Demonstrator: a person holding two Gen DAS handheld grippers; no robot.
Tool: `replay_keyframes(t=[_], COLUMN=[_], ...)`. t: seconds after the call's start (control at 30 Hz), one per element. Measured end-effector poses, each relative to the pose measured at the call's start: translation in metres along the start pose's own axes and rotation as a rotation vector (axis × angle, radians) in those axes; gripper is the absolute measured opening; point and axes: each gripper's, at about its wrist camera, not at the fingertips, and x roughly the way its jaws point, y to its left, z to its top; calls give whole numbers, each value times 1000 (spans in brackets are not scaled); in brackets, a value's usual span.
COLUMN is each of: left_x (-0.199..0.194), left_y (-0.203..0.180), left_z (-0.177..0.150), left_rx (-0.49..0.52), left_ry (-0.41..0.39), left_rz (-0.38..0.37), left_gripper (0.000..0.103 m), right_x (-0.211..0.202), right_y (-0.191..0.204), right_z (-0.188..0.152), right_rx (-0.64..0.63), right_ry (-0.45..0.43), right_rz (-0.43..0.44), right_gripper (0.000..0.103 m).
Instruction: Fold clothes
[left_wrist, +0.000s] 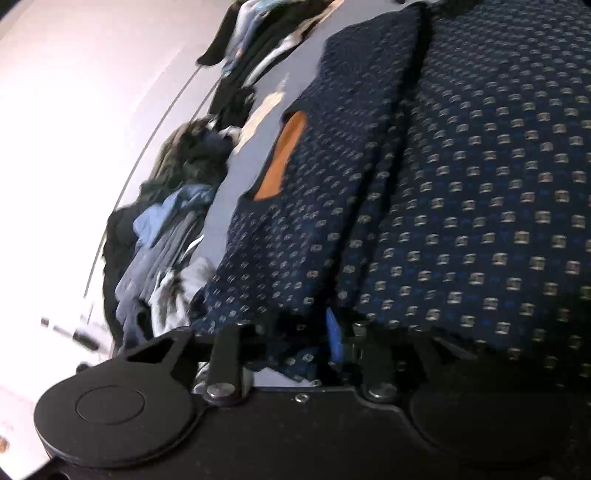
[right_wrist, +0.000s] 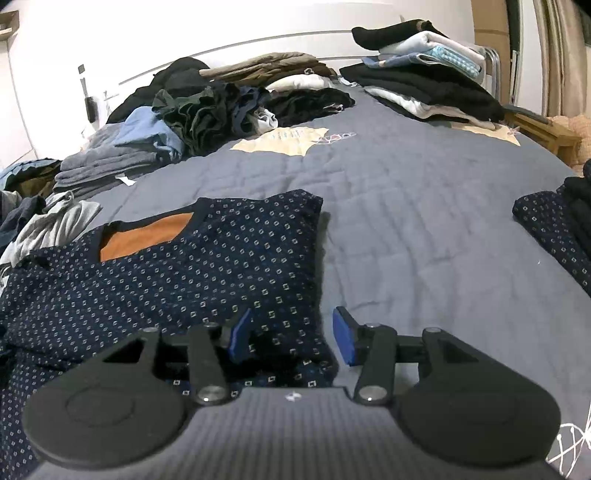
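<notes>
A navy sweater (right_wrist: 177, 269) with small pale squares and an orange neck lining (right_wrist: 147, 232) lies on the blue-grey bedspread (right_wrist: 424, 221). My right gripper (right_wrist: 291, 339) is open, its blue pads (right_wrist: 343, 339) straddling the sweater's right edge low over the bed. In the left wrist view the same sweater (left_wrist: 461, 184) fills the frame, partly lifted and draped. My left gripper (left_wrist: 295, 343) is buried in the fabric; one blue pad (left_wrist: 334, 339) shows and cloth sits between the fingers, so it looks shut on the sweater.
Loose clothes (right_wrist: 192, 114) are heaped at the bed's far left. Folded stacks (right_wrist: 424, 85) stand at the far right. More navy patterned fabric (right_wrist: 554, 229) lies at the right edge. A white wall (right_wrist: 221, 26) is behind the bed.
</notes>
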Motion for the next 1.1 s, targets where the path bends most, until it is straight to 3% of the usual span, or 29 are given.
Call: replay_keyframes(t=[0.1,0.17,0.23,0.3,0.47,0.53,0.57,0.67,0.73,0.77,0.83,0.87,0.9,0.97,1.07,1.1], left_x=[-19,-15,6,30,81,91,83,56,38,36,53,66,68,50,33,39], left_y=[30,65,99,123,146,145,144,141,137,132,120,114,110,115,132,128], left_z=[3,2,-1,-5,-17,-21,-21,-18,-13,-9,3,6,4,-6,-20,-20], left_rx=[-240,-482,-666,-736,-809,-824,-819,-798,-789,-756,-661,-618,-603,-714,-984,-989], left_ry=[-82,-106,-78,-30,131,165,116,-55,-153,-147,16,119,133,45,-67,-31], left_rz=[-75,-119,-157,-141,-171,-210,-188,-107,4,64,122,120,112,104,-81,-91], left_gripper=[45,45,45,40,35,25,11,9,9,15,46,68,67,65,65,65], right_x=[2,3,2,1,3,4,5,4,3,3,2,2,1,1,4,4], right_y=[-1,-2,0,0,2,3,3,4,3,3,4,4,4,3,1,0], right_z=[-1,-1,-1,0,-1,-1,-2,-1,0,0,0,0,-1,-1,-1,-1], right_rx=[8,16,12,14,17,16,16,15,28,28,24,24,24,25,35,37], right_ry=[10,10,7,3,3,8,10,7,5,4,3,4,5,8,12,13], right_rz=[-5,-4,-3,1,12,15,18,21,28,29,28,26,23,18,13,9], right_gripper=[48,48,48,48,48,48,48,48,48,48,48,48,48,48,48,48])
